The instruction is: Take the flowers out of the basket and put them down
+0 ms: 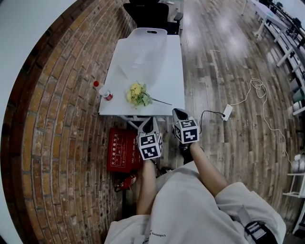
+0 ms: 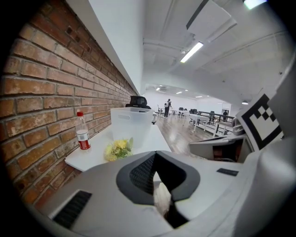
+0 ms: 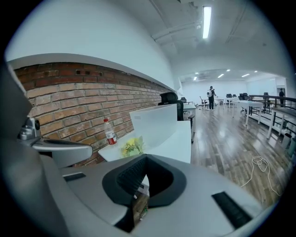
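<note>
A bunch of yellow flowers (image 1: pixel 138 95) with a long stem lies on the white table (image 1: pixel 167 90), near its front edge and outside the basket. The translucent white basket (image 1: pixel 145 47) stands at the table's far end. In the gripper views the flowers (image 2: pixel 118 149) (image 3: pixel 133 146) lie in front of the basket (image 2: pixel 132 125) (image 3: pixel 155 122). My left gripper (image 1: pixel 149 125) (image 2: pixel 155 159) and right gripper (image 1: pixel 180 114) (image 3: pixel 144 169) hover side by side just short of the table's near edge. Both are shut with nothing held and stand clear of the flowers.
A red-capped bottle (image 1: pixel 102 90) stands at the table's left front corner by the brick wall (image 1: pixel 52 119). Under the near edge sit a red box (image 1: pixel 121 150) and a fire extinguisher (image 1: pixel 126 182). A power strip (image 1: pixel 227 112) with cable lies on the wooden floor at right. A black chair (image 1: pixel 150 14) is behind the table.
</note>
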A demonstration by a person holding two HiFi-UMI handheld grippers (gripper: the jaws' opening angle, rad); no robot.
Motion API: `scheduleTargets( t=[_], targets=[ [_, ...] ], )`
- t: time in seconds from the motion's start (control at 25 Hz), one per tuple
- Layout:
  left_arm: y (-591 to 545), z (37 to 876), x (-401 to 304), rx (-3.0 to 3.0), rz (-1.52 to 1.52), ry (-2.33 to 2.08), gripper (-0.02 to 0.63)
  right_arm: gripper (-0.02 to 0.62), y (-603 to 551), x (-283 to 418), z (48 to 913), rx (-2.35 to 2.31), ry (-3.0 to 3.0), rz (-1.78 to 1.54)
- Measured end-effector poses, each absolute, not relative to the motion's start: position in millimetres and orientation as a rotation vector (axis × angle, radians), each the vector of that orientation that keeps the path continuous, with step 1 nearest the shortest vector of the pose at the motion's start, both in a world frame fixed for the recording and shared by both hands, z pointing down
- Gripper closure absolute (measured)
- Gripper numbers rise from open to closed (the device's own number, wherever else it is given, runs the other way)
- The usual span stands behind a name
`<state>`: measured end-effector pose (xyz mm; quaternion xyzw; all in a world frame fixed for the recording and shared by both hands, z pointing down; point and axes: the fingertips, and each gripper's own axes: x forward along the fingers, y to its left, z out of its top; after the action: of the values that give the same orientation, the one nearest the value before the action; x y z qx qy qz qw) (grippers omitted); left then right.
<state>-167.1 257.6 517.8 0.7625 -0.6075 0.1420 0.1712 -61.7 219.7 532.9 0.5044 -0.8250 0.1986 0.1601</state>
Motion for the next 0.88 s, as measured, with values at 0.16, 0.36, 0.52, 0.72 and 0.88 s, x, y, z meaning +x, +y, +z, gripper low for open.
scheduleTargets(
  t=[0.16,0.36,0.52,0.72,0.88],
  targets=[
    [258.5,517.8,-167.1,2.163,0.406,-1.725,0.580,0.586,219.5,-62.3,533.6,1.438,-2.355,0.571],
    [259.5,519.6,-172.5,2.154,0.407,-1.733,0.580,0.586,220.5,-65.5,535.6,1.430,-2.355,0.572],
    [259.6,518.7,-174.2,2.152,0.400,-1.736,0.580,0.586,221.2,-69.5,535.4,1.417,-2.361,0.569],
    [259.6,517.8,-172.2,2.162,0.399,-1.728,0.580,0.586,221.3,-68.6,536.1,1.419,-2.347,0.576],
    [260.4,520.2,-175.3,2.149,0.400,-1.731,0.580,0.586,223.1,-70.8,538.7,1.409,-2.348,0.587]
  ],
)
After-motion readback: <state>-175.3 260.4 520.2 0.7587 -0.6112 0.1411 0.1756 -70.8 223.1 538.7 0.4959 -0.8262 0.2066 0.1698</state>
